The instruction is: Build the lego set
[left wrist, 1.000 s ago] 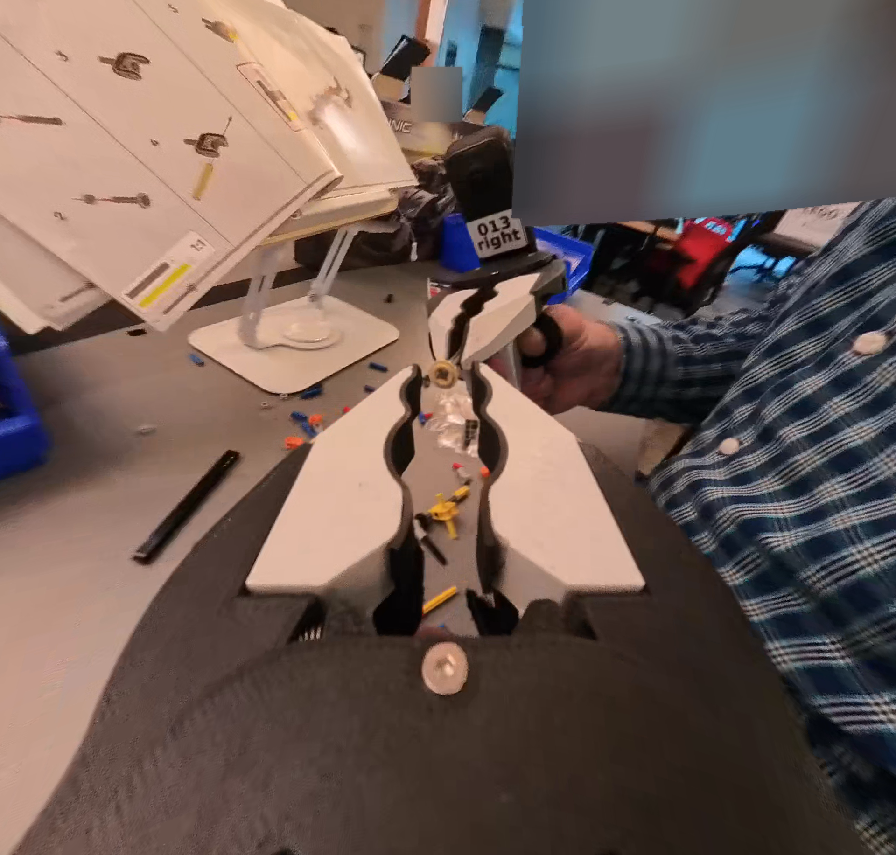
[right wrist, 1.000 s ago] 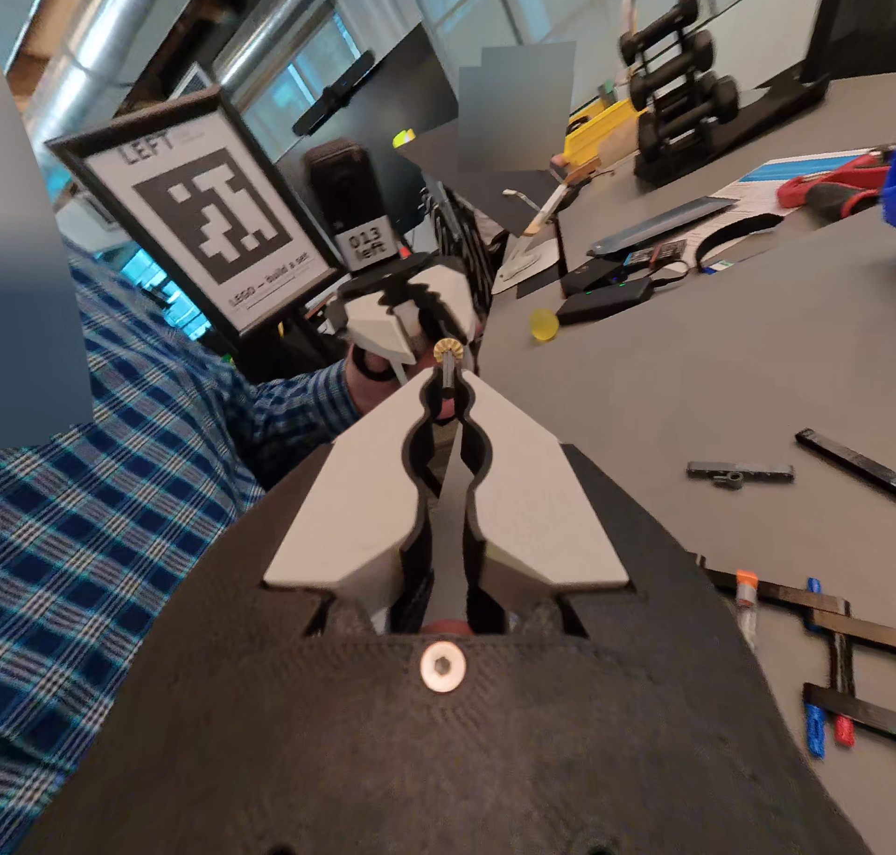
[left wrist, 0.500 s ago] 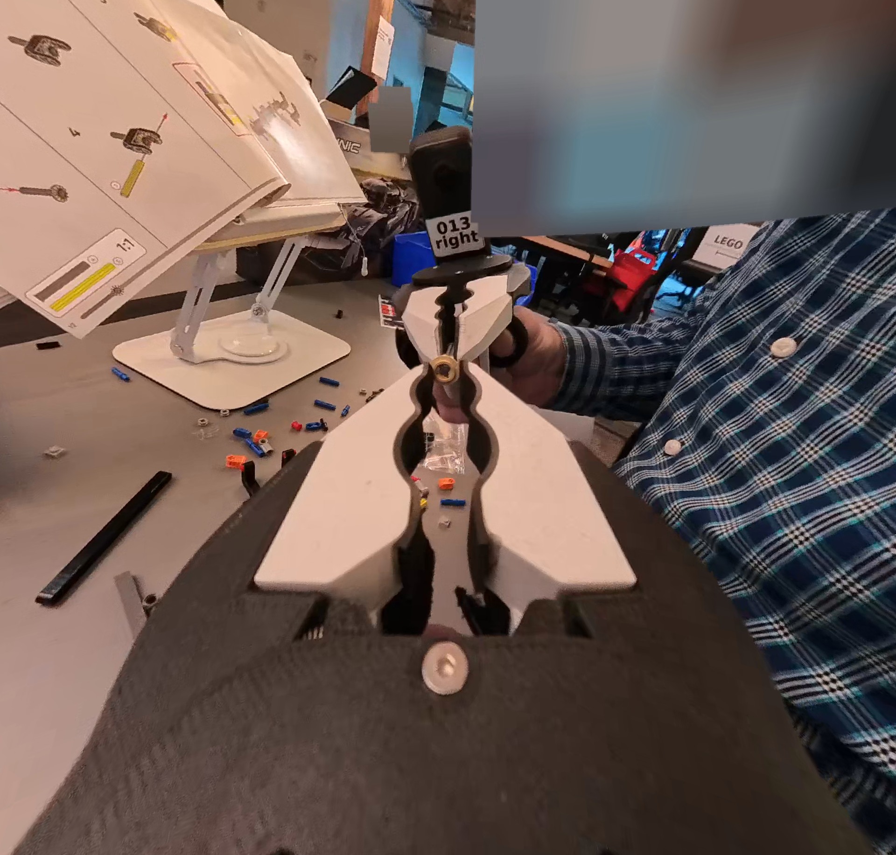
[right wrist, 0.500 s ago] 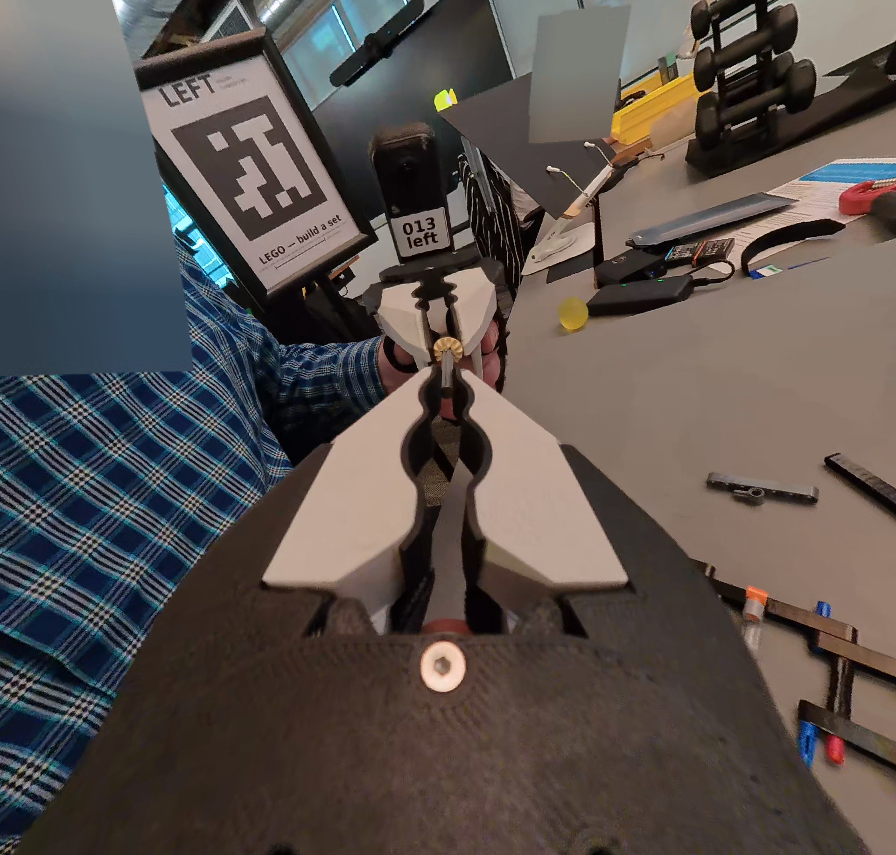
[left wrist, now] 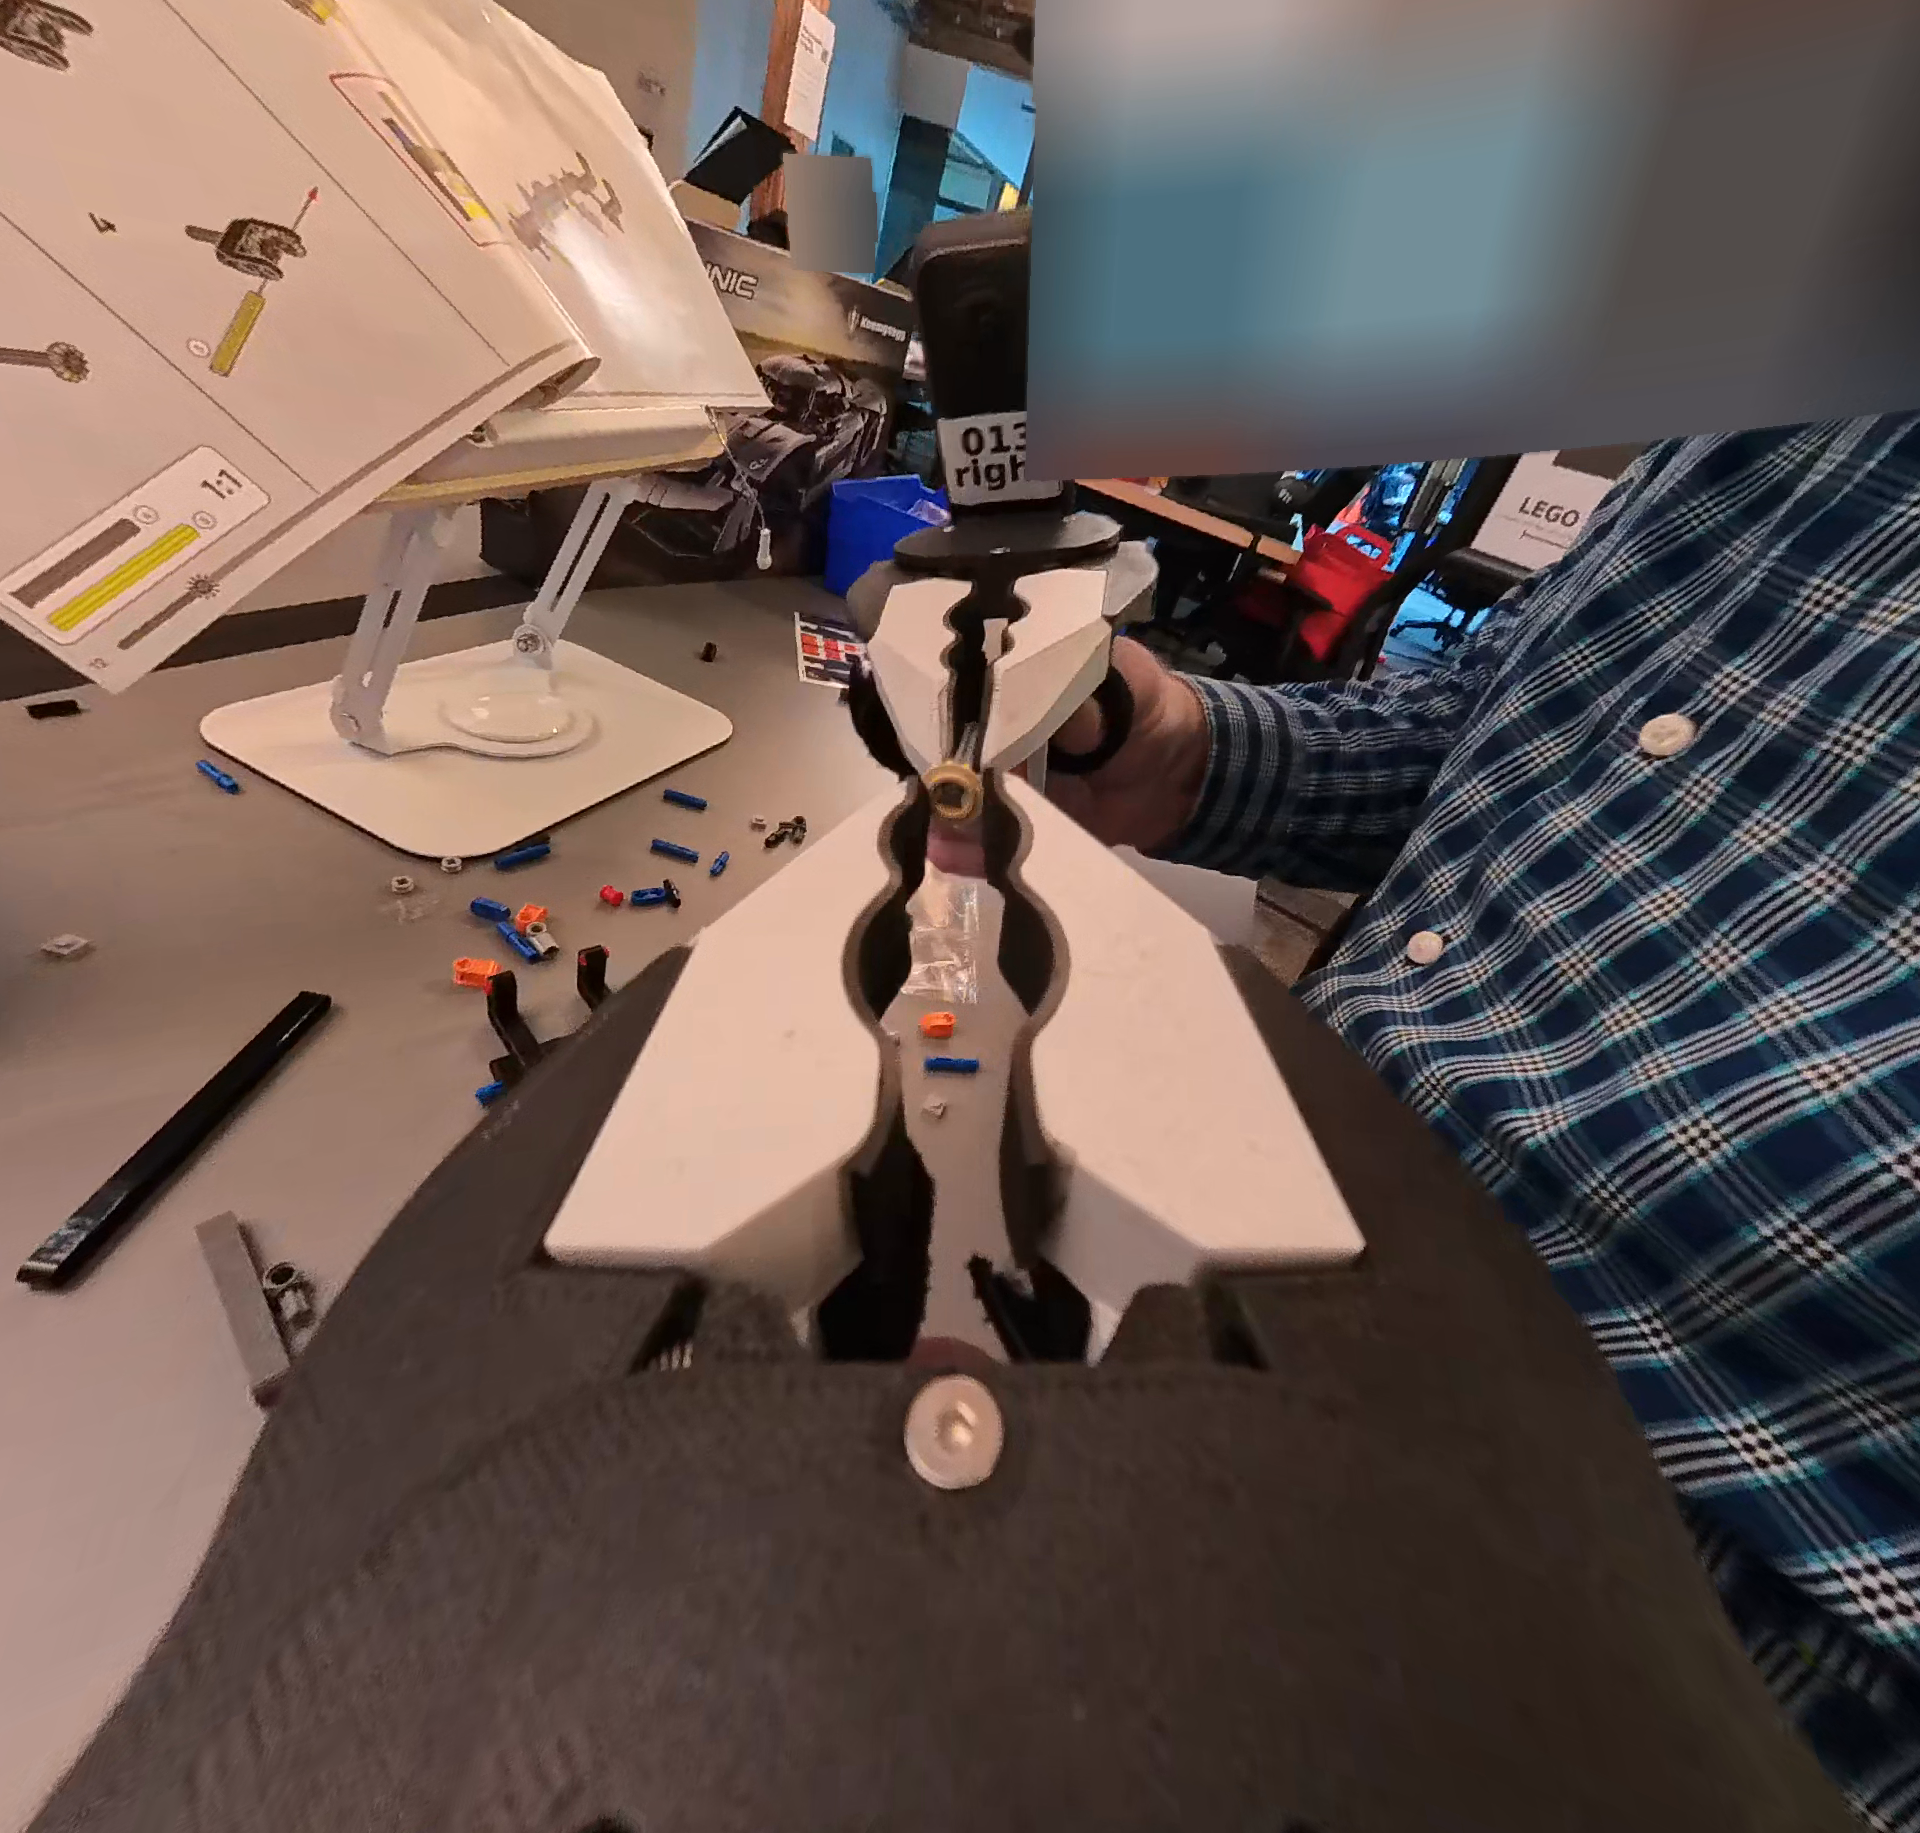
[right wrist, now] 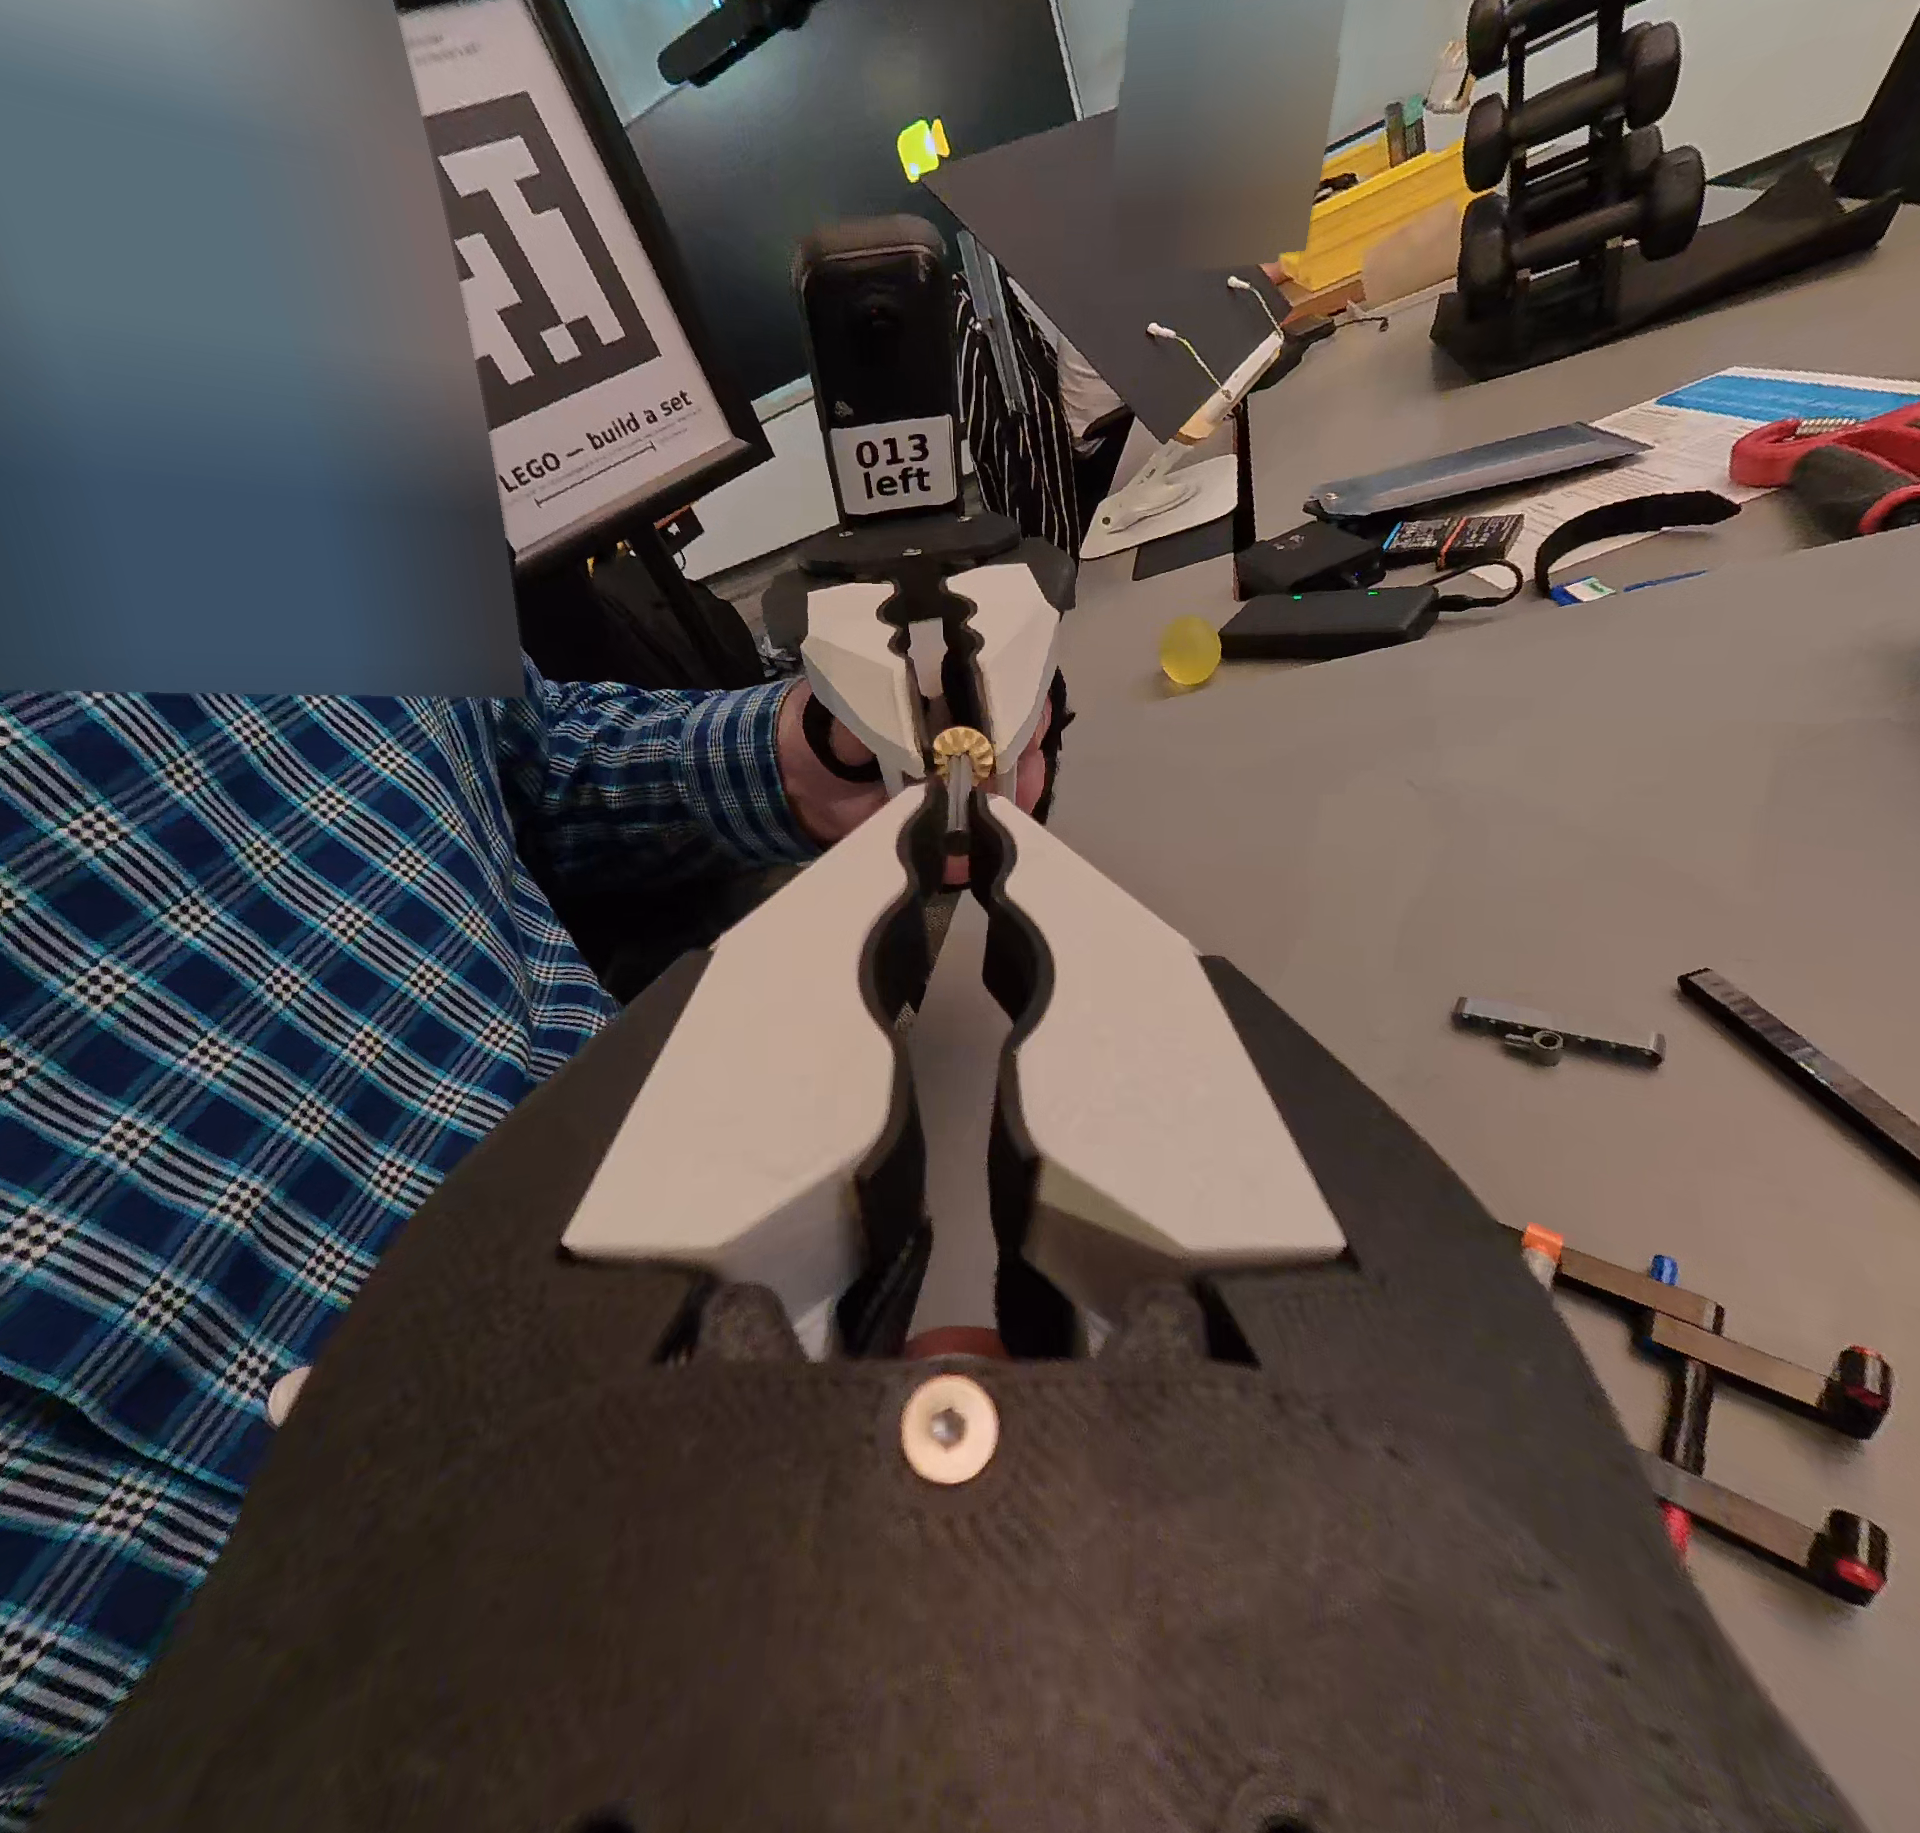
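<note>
Compared with a second ago, the two grippers have been raised and squared up to face each other tip to tip above the grey table (left wrist: 312, 952); the tan bevel gear, which sat slightly left of the left gripper's tips then, is now centred on them. In the left wrist view, going left to right, the open instruction booklet (left wrist: 312, 256) is propped on its white stand (left wrist: 468, 744), small blue, orange and red pins (left wrist: 582, 900) lie scattered in front of it, and a black beam (left wrist: 177, 1139) rests nearer the camera. In the middle, the left gripper (left wrist: 954, 812) is closed to a narrow gap, its tips at either side of the tan bevel gear (left wrist: 954, 796); whether the gear is pinched or only touched cannot be told. Directly beyond it, the right gripper (left wrist: 971, 734) is seen closed on a thin grey axle (left wrist: 966, 744) that enters the gear's bore. The right wrist view shows the right gripper (right wrist: 956, 817) clamped on the axle (right wrist: 956, 812), with the gear (right wrist: 958, 753) at the axle's far end and the left gripper (right wrist: 961, 744) right behind it. The alignment suggests that the gear is being seated on the axle, and a straight push along it is judged to be what remains of this step. To the right, a grey beam (right wrist: 1558, 1030) and a partly built black frame (right wrist: 1745, 1368) lie well apart on the table.
</note>
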{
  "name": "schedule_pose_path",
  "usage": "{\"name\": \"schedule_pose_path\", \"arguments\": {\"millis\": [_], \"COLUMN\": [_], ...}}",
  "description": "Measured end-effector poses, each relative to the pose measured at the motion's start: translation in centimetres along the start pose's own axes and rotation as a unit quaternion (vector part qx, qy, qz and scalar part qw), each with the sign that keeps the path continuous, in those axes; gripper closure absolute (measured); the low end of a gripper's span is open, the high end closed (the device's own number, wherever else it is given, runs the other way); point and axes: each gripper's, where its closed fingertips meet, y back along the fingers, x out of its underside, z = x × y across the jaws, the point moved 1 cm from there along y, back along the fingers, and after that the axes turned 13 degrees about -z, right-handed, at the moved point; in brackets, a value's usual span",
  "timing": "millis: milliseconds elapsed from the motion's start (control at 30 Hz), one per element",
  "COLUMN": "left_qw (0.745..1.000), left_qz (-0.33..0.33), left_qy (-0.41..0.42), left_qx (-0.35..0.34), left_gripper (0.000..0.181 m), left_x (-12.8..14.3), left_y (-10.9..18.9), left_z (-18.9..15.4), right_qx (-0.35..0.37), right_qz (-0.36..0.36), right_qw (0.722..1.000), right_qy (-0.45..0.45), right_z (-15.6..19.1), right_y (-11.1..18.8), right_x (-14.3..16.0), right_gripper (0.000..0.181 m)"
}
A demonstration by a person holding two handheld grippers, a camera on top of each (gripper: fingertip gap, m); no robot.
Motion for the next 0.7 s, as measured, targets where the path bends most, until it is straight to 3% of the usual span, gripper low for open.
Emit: {"name": "schedule_pose_path", "arguments": {"millis": [233,333,467,700], "left_qw": [0.999,0.998,0.998,0.995], "left_qz": [0.016,0.055,0.056,0.070], "left_qy": [0.032,0.010,-0.010,-0.047], "left_qx": [-0.001,-0.013,-0.021,-0.045], "left_gripper": [0.172,0.172,0.175,0.151], "left_x": [0.9,1.9,1.4,1.3], "left_y": [0.4,1.0,1.7,1.9], "left_z": [0.6,0.8,0.6,0.9], "right_qx": [0.034,0.040,0.034,0.019], "right_qz": [0.062,0.094,0.104,0.119], "right_qw": [0.996,0.990,0.989,0.984], "right_qy": [0.060,0.095,0.104,0.132], "right_z": [-0.5,-0.6,-0.8,0.5], "right_y": [0.0,-0.5,-0.5,-1.3], "right_x": [0.8,1.0,0.8,1.1], "right_gripper": [0.180,0.179,0.179,0.179]}}
